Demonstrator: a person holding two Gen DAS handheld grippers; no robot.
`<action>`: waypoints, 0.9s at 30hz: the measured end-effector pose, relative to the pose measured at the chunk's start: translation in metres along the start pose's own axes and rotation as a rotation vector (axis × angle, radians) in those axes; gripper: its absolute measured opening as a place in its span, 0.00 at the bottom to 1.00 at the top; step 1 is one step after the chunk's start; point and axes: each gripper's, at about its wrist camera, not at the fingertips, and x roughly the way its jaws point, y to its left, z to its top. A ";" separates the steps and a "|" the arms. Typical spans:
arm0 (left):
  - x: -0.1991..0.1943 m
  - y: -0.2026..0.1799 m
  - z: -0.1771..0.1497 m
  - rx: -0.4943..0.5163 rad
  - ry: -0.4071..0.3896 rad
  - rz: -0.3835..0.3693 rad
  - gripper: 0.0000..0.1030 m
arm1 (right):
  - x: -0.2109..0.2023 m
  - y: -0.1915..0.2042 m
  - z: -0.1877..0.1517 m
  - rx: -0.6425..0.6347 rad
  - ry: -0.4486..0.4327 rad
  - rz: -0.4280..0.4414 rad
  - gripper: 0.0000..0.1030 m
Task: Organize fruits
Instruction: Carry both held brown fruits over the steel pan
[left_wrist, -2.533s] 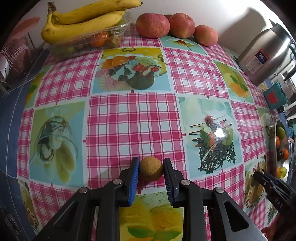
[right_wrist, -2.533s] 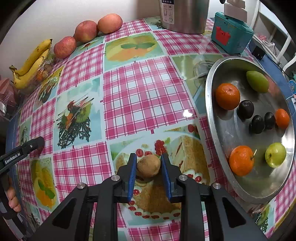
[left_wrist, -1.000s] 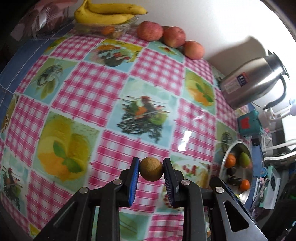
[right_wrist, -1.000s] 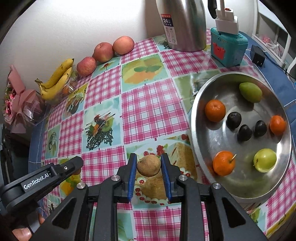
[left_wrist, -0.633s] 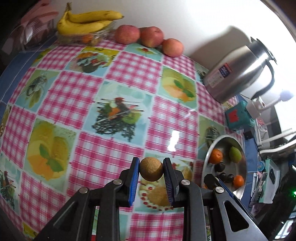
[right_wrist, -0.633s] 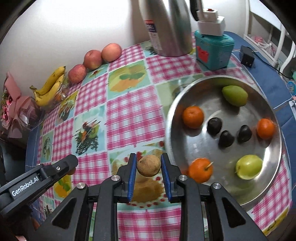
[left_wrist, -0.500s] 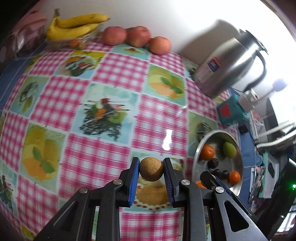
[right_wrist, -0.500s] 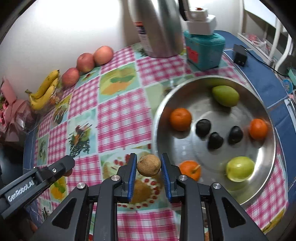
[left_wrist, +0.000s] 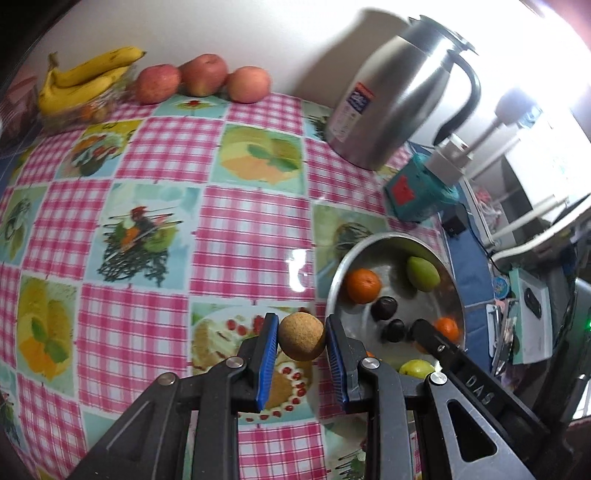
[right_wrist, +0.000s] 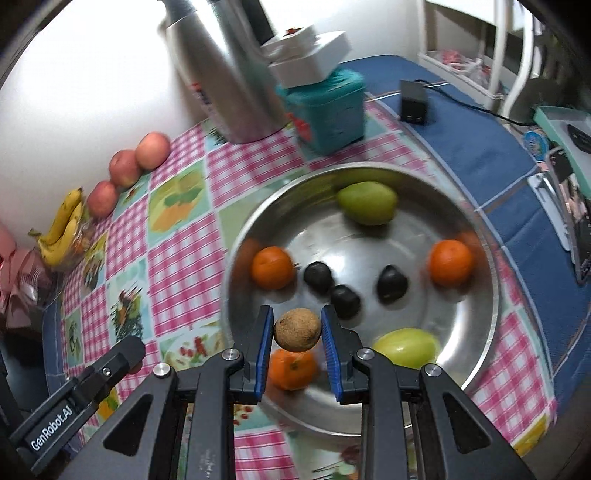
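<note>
1. The right gripper (right_wrist: 297, 330) is clamped on a brown round fruit (right_wrist: 297, 329), held in the air above the near part of the steel bowl (right_wrist: 489, 314)
2. The left gripper (left_wrist: 301, 341) is clamped on a second brown fruit (left_wrist: 301, 336), over the checked tablecloth (left_wrist: 236, 229), just beside the bowl's left rim
3. In the bowl lie three oranges, three dark plums (right_wrist: 345, 301), a green mango (right_wrist: 367, 203) and a green apple (right_wrist: 406, 347); one orange (right_wrist: 291, 369) sits directly under the right gripper's fruit
4. Behind the bowl stand a steel kettle (left_wrist: 399, 99) and a teal box (right_wrist: 325, 107)
5. Far at the wall are three red apples (left_wrist: 201, 75) and bananas (left_wrist: 85, 79)
</note>
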 end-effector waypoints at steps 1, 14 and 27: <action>0.002 -0.005 -0.001 0.017 0.000 -0.004 0.27 | -0.002 -0.005 0.002 0.007 -0.007 -0.008 0.27; 0.026 -0.048 -0.010 0.169 0.007 -0.024 0.27 | -0.011 -0.038 0.011 0.074 -0.033 -0.020 0.27; 0.034 -0.058 -0.013 0.200 0.013 -0.019 0.27 | -0.008 -0.041 0.010 0.066 -0.023 -0.029 0.27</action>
